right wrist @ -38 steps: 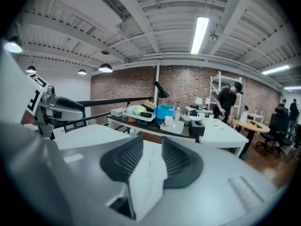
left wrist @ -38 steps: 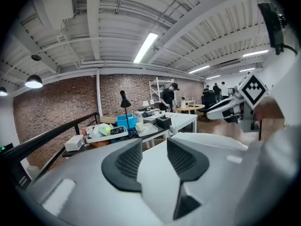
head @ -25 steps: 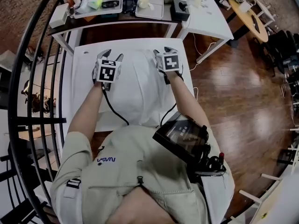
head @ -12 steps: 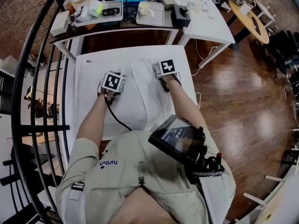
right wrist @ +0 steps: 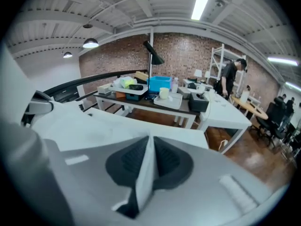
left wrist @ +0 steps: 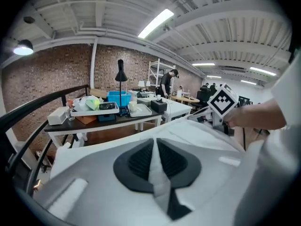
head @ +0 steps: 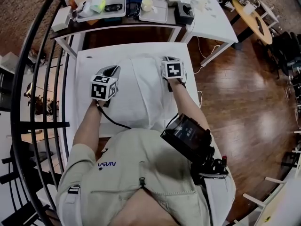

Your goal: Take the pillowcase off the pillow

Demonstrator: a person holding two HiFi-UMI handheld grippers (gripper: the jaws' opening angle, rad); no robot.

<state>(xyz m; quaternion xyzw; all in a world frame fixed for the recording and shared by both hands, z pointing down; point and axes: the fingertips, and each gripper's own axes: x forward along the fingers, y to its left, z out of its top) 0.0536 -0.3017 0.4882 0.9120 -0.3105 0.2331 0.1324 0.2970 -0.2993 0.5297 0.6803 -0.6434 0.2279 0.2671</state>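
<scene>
Left gripper [head: 112,70] and right gripper [head: 168,59] just pinched shut on the white cloth pillowcase [head: 141,91], on a white rectangular table [head: 86,65]; glossy brown wood floor [head: 235,93], red brick wall [left wrist: 51,74].

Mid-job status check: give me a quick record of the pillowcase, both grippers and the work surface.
surface: white table
pillowcase: white pillowcase lying flat on the table, not yet off; the pillow inside is fully covered
left gripper: left gripper at the pillowcase's left edge; jaws have just closed, a fold of its fabric pinched between the pads
right gripper: right gripper at the far right corner; jaws have just closed, also pinching a fold of its fabric
beyond: cluttered dark table
</scene>
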